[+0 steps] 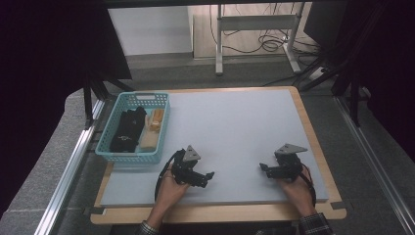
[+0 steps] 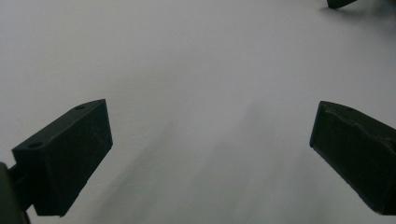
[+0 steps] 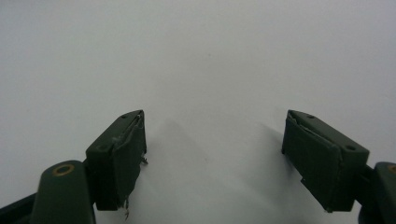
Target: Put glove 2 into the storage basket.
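The left gripper sat at lower centre of the high view, jaws spread wide over bare grey mat, nothing between them. The right gripper sat at lower right, jaws likewise released and empty. The teal basket, at centre left of the high view, stood well apart from both grippers; it held a black bundle and tan pieces. No readable writing, label or brand appeared on any item.

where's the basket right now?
In the high view the teal basket sits at the table's left edge, toward the far corner, just beyond the left tool. It holds a black item and tan pieces.
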Motion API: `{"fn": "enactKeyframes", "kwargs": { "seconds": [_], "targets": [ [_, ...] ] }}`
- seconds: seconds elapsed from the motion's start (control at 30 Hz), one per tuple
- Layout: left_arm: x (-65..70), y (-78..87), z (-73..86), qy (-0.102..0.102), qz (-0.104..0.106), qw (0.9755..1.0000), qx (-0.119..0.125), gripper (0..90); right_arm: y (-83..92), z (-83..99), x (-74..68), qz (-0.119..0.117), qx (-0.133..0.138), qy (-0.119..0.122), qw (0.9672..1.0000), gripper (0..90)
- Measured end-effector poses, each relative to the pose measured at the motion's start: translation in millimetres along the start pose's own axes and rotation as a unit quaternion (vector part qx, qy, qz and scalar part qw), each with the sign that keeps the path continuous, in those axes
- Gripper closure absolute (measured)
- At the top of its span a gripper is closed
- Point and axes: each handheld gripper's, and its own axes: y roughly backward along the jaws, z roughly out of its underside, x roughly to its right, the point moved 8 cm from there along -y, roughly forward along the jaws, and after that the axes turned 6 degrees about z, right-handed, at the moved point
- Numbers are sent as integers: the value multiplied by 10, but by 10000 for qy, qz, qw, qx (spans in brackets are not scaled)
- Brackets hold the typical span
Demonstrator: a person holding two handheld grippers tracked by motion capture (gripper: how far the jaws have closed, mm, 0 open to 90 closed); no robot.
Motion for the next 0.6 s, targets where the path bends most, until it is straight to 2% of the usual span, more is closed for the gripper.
{"fn": "enactKeyframes", "kwargs": {
  "seconds": [0.23,0.5,0.6],
  "targets": [
    [25,-76,72,-64,-60,9998,-155,0,-1,-1,0,2,2,4,10000,212],
    [57,-175,153,-190,-196,9985,-470,0,-1,-1,1,1,2,4,10000,212],
    [53,-177,156,-155,-190,9985,-483,0,-1,0,0,0,0,2,10000,212]
  ]
}}
